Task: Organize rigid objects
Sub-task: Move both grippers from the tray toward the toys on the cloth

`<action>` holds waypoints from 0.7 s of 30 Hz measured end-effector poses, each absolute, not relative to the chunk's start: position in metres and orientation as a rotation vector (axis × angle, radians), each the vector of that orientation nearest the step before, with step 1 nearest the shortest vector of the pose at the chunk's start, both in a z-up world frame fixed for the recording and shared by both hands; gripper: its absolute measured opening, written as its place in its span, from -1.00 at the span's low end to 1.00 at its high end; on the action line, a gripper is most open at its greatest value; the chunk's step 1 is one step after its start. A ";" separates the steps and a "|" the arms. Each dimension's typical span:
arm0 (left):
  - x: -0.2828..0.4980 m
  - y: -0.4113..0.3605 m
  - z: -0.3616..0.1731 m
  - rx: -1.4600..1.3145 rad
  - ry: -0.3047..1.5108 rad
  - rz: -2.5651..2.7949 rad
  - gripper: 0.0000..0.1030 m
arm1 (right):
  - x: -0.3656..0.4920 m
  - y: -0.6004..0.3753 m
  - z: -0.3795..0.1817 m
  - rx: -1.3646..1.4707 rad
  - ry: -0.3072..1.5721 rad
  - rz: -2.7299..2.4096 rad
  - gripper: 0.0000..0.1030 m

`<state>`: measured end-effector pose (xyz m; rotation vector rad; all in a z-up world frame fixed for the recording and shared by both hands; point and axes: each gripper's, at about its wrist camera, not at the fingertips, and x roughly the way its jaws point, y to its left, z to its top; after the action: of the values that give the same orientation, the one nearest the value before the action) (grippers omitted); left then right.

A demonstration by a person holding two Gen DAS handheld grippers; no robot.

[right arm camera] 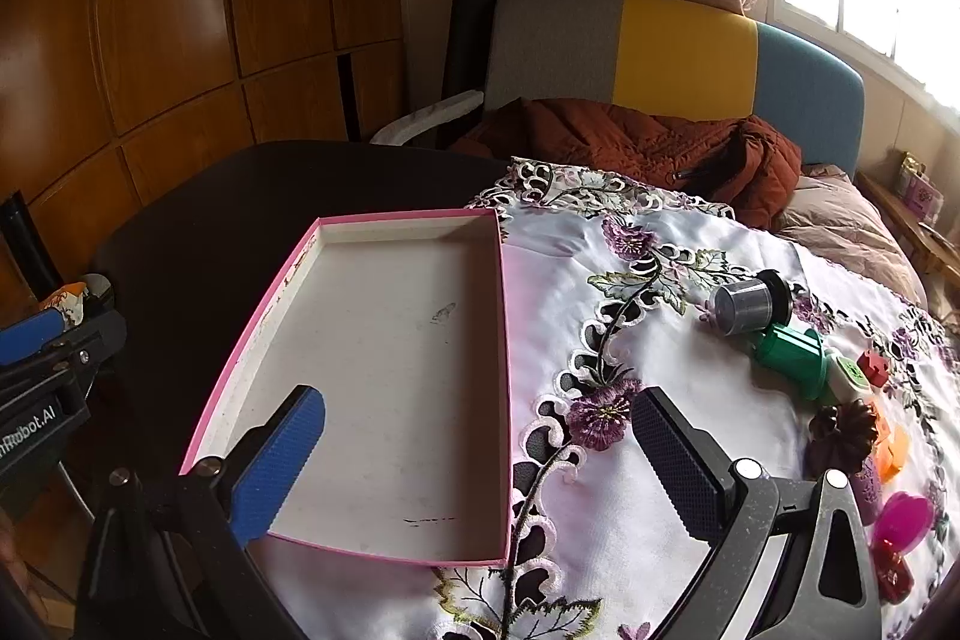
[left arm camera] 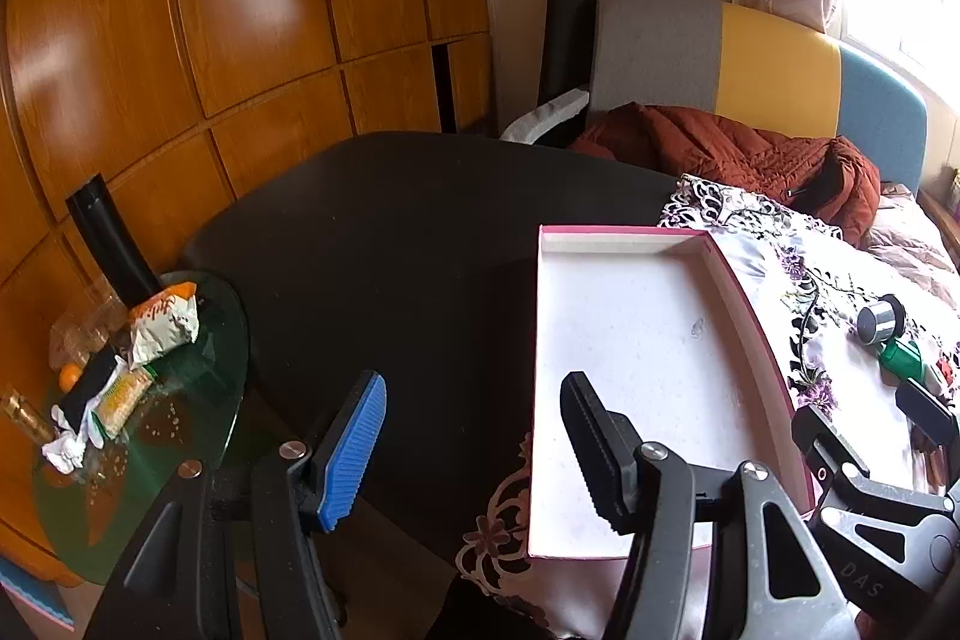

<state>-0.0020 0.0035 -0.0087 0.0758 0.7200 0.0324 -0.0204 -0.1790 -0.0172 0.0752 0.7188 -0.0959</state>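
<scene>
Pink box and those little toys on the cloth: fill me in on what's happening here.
A person holds a hand-held gripper in each hand, and both are open and holding nothing. The left hand-held gripper and the right hand-held gripper hover near the pink box, which is empty. The small pieces lie in a loose cluster on the floral cloth to the box's right, among them a grey cylinder, a green piece and a magenta disc. Nothing is sorted yet.
</scene>
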 end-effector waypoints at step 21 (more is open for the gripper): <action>-0.003 -0.012 -0.004 0.100 0.750 -0.007 0.19 | -0.028 -0.195 -0.013 0.092 0.690 -0.124 1.00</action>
<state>-0.0029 -0.0117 -0.0044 0.0998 0.7500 -0.0070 -0.0281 -0.1954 -0.0127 0.0917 0.6902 -0.1236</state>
